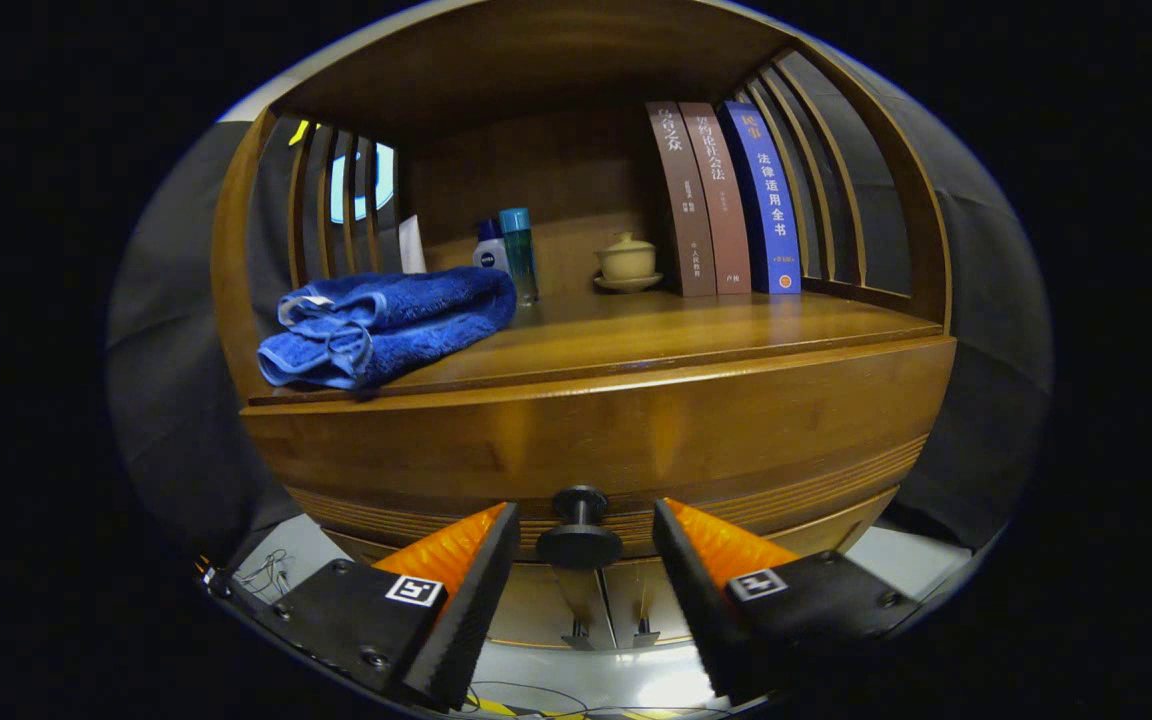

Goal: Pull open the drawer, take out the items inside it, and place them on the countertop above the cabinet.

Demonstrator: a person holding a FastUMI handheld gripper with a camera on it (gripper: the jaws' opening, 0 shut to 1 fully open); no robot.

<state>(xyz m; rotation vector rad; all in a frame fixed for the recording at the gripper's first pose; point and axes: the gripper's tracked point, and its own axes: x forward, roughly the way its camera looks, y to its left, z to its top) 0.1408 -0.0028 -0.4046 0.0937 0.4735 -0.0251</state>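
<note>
A wooden cabinet faces me, its drawer front (596, 440) closed under the countertop (696, 330). A dark round knob (579, 530) sticks out of the drawer's lower middle. My gripper (584, 535) is open, one finger on each side of the knob, with a small gap on both sides. The drawer's contents are hidden. A folded blue towel (386, 325) lies on the left part of the countertop, overhanging its front edge slightly.
At the back of the countertop stand two small bottles (508, 250), a lidded ceramic cup on a saucer (627, 262) and three upright books (726, 200). Slatted wooden sides and a top board enclose the shelf. Two lower cabinet doors (596, 605) show beneath the drawer.
</note>
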